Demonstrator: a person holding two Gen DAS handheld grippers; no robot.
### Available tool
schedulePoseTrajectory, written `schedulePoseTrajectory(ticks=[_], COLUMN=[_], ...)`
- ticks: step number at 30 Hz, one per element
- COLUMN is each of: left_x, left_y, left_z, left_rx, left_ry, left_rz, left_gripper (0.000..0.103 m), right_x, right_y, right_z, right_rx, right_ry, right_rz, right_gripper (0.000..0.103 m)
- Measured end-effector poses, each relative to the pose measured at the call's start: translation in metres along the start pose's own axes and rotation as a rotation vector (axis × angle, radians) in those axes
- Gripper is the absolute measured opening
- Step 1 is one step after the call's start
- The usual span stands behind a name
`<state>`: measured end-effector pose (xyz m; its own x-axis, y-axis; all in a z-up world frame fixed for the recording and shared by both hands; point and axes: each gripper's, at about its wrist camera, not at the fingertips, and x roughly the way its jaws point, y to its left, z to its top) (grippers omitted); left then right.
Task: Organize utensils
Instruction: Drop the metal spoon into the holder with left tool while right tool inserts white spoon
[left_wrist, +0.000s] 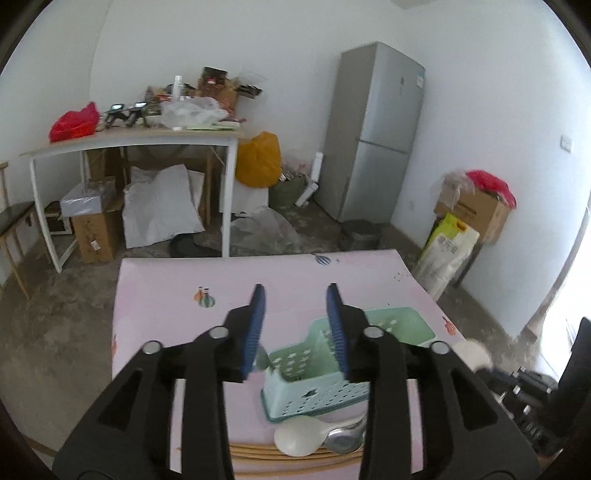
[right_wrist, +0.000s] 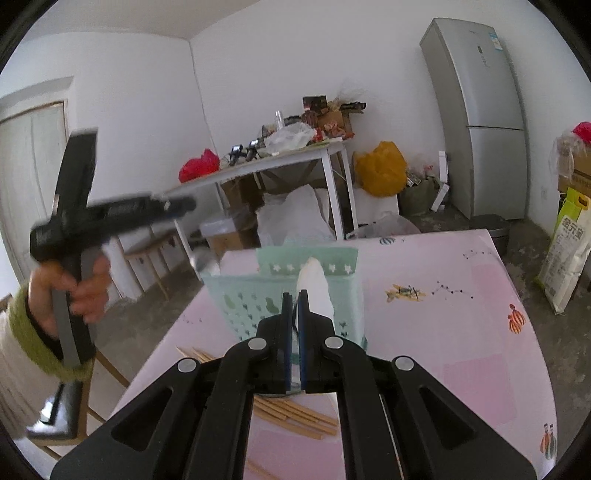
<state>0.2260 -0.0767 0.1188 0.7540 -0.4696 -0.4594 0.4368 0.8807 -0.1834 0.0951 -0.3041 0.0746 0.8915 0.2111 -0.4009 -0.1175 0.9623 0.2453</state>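
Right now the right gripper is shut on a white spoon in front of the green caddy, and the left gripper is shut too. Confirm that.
Not quite. The left gripper is open, its blue pads apart with nothing between them, as the left wrist view shows. The rest holds: the right gripper is shut on the white spoon in front of the green caddy.

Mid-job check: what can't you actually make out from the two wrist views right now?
- Left wrist view: metal utensil beside the white spoon, half hidden by the left gripper; type unclear.
- Right wrist view: right gripper shut on a white spoon; the pads cover the handle.
- Right wrist view: basket interior hidden by its wall.
- Chopsticks: count unclear, partly covered.
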Motion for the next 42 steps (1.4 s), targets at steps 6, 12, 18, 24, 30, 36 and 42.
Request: schedulePoseTrajectory(ticks=[6, 12, 18, 24, 30, 36, 42], left_x=[-0.029, -0.042, -0.049, -0.054, -0.05, -0.048, -0.048], left_y=[0.028, 0.045, 0.056, 0.055, 0.05, 0.05, 0.045], left_z=[-0.042, -0.094, -0.134, -0.138, -0.137, -0.138, -0.135], left_rx=[-0.1, -0.156, -0.223, -0.238, -0.205, -0.253, -0.241], left_ry=[0.003, 0.086, 0.167, 0.158, 0.163, 0.134, 0.114], left_rz=[0.05, 0.131, 0.193, 0.255, 0.259, 0.21, 0.214], left_gripper=[0.057, 0.07, 0.084, 0.09, 0.094, 0.095, 0.095], right_x=[-0.012, -0.016, -0.005, 0.037, 0.086, 0.103, 0.062], right_y=[-0.006, -0.005, -0.003, -0.01, -0.018, -0.031, -0.046], right_z=[0.035, 0.083, 0.118, 0.126, 0.099, 0.051, 0.029], right_rx=[0.039, 0.059, 0.05, 0.055, 0.036, 0.023, 0.055], right_ry=[-0.08, -0.171, -0.241, -0.237, -0.182, -0.053, -0.061], right_rz=[0.072, 0.171, 0.275, 0.282, 0.261, 0.265, 0.182], right_gripper=[0.003, 0.003, 0.003, 0.003, 0.003, 0.007, 0.045])
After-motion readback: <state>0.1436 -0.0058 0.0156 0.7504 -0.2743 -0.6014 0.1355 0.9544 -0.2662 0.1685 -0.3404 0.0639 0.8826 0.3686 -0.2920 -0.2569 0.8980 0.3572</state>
